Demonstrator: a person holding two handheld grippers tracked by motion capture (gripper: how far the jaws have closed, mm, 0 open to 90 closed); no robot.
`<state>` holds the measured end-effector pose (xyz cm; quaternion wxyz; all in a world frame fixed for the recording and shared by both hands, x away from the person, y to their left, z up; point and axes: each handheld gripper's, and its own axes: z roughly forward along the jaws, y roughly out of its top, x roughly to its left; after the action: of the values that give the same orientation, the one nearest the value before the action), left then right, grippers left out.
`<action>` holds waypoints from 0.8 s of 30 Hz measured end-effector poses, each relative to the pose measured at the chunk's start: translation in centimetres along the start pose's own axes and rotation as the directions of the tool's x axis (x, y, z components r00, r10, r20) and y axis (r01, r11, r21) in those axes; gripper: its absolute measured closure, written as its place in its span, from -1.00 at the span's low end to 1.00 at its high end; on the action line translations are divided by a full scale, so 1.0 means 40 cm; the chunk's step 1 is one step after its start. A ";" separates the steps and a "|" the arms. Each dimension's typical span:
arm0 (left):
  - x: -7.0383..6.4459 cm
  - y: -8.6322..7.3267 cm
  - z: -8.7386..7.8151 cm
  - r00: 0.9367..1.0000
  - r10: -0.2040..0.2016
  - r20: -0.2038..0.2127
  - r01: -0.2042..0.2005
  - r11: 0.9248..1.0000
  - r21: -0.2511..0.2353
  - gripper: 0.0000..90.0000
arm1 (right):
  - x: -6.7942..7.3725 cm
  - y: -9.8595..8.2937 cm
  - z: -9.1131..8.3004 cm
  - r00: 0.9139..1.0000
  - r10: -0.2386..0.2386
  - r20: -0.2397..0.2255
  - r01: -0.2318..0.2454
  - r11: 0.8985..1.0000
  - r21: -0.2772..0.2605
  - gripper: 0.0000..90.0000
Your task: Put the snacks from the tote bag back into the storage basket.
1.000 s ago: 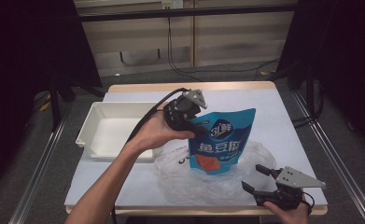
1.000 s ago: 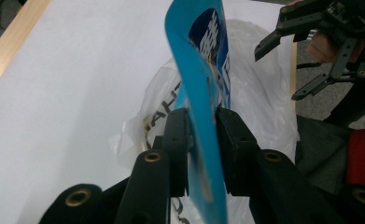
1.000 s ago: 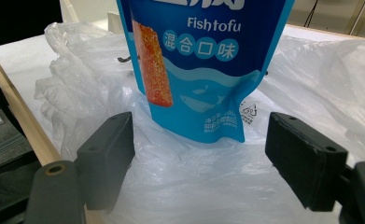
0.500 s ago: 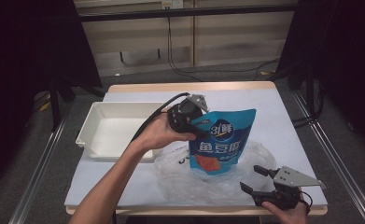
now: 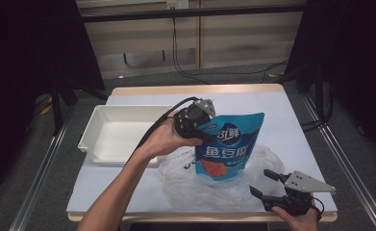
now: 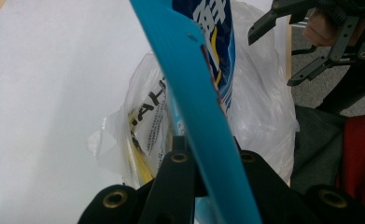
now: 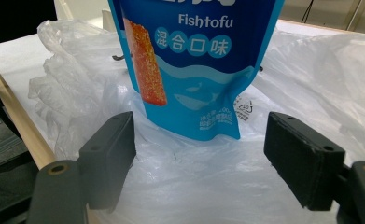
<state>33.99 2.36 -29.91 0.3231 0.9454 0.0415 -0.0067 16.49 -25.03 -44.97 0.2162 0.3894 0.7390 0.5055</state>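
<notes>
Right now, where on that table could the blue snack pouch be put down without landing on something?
The white tray at the left looks bare inside, and open tabletop runs along the far edge, beyond the pouch. The near middle is crowded: the crumpled clear plastic bag spreads there, with the left gripper on the pouch and the right gripper beside the bag.

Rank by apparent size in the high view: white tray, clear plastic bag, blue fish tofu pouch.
1. Clear plastic bag and white tray look alike; unranked.
2. Blue fish tofu pouch, smallest, held upright by the left gripper.

Blue fish-tofu pouch (image 5: 230, 147) upright over clear plastic bag (image 5: 219, 185).
</notes>
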 end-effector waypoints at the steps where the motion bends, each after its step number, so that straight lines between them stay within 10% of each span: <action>1: 0.001 0.001 0.000 1.000 -0.006 0.004 0.006 1.000 -0.002 1.00 | 0.001 0.000 0.000 1.000 0.001 -0.001 -0.001 1.000 0.000 -0.45; 24: -0.022 0.092 -0.018 0.998 0.058 0.004 -0.058 0.998 0.028 1.00 | -0.010 0.001 -0.005 1.000 0.018 -0.010 -0.019 1.000 -0.020 -0.47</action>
<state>33.41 -0.16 -27.08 0.3096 0.9508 0.0134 0.0006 16.61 -25.46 -44.90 0.2119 0.3916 0.7311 0.5169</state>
